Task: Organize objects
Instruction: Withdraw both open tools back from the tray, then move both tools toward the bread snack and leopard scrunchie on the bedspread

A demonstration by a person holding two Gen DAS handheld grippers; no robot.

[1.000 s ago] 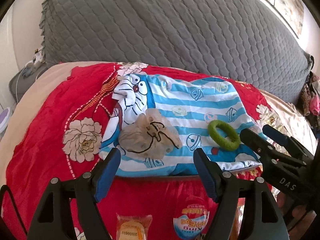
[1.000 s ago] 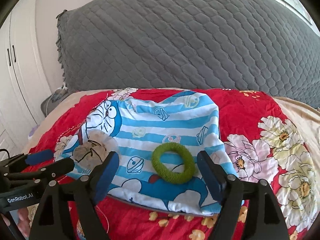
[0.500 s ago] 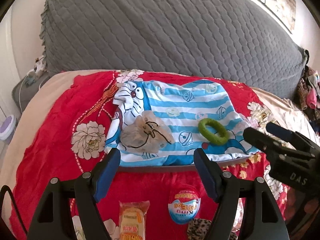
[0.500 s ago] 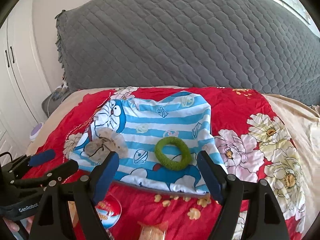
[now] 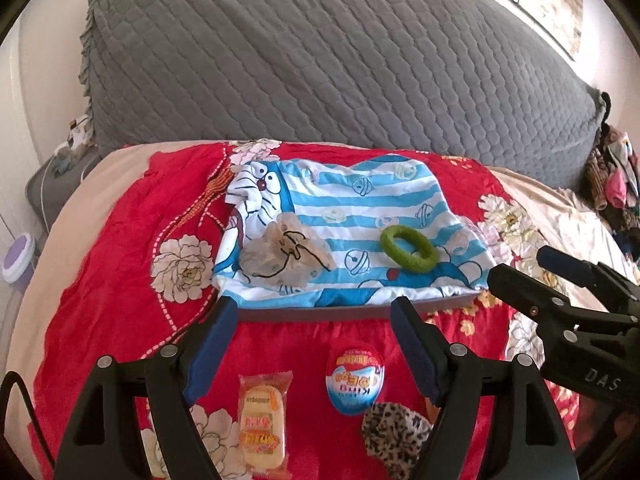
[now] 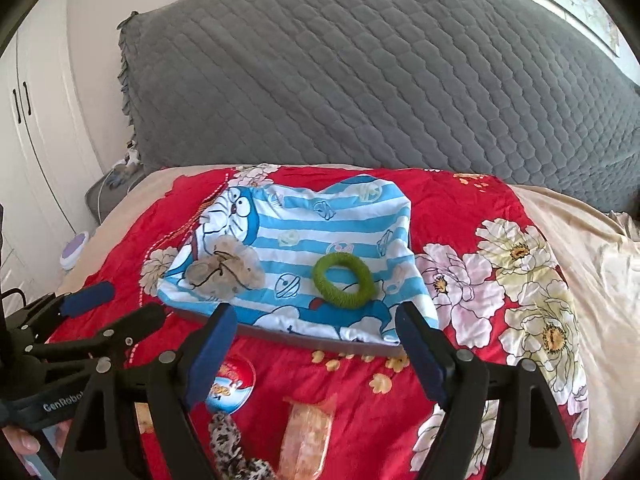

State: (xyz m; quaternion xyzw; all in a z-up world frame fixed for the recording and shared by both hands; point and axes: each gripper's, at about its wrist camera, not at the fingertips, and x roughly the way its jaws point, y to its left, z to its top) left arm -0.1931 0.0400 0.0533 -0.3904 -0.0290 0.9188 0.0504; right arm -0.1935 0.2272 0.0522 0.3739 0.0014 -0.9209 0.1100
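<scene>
A blue-striped cartoon cloth (image 5: 360,200) (image 6: 320,220) covers a flat grey board (image 5: 340,314) on the bed. On it lie a beige gauzy pouch with a black cord (image 5: 286,256) (image 6: 228,272) and a green ring (image 5: 418,265) (image 6: 344,300). Nearer to me, on the red bedspread, lie a snack packet (image 5: 262,420) (image 6: 306,436), a candy egg (image 5: 354,380) (image 6: 234,384) and a leopard-print scrunchie (image 5: 394,432) (image 6: 228,440). My left gripper (image 5: 314,312) (image 6: 132,302) hovers above these; its jaws are opening with nothing between them. My right gripper (image 6: 314,320) (image 5: 520,266) is open and holds nothing.
A grey quilted headboard (image 5: 320,60) rises behind the bed. The red floral bedspread (image 6: 500,272) spreads to the right. White wardrobe doors (image 6: 24,140) stand at the left, with a purple-lidded jar (image 5: 16,258) below. Clothes are piled at the far right (image 5: 612,176).
Both grippers have drawn back and up from the cloth. The snack packet, candy egg and leopard scrunchie have come into view below the board.
</scene>
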